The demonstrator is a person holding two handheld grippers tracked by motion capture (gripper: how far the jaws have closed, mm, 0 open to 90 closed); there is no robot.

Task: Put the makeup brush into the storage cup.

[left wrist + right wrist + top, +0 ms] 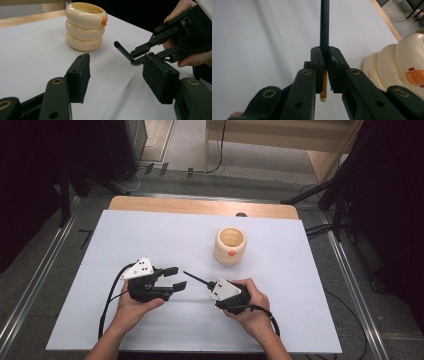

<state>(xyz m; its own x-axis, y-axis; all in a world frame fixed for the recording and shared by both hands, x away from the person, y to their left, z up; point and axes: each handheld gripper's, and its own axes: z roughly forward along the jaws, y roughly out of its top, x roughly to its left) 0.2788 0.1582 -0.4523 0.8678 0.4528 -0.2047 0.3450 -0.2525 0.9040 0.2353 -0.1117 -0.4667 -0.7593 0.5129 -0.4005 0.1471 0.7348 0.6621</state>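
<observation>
Right gripper [325, 58] clamped on dark pen [324, 22], long axis pointing toward left gripper [173, 278], jaws wide apart, empty. Cream ringed pen holder [230, 246] upright beyond, nearer right gripper.

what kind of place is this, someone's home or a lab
Most likely a lab or recording room, not a home. The white table stands between dark tripod legs, cables run across the bare floor, and a person holds an instrumented left gripper and right gripper.
</observation>
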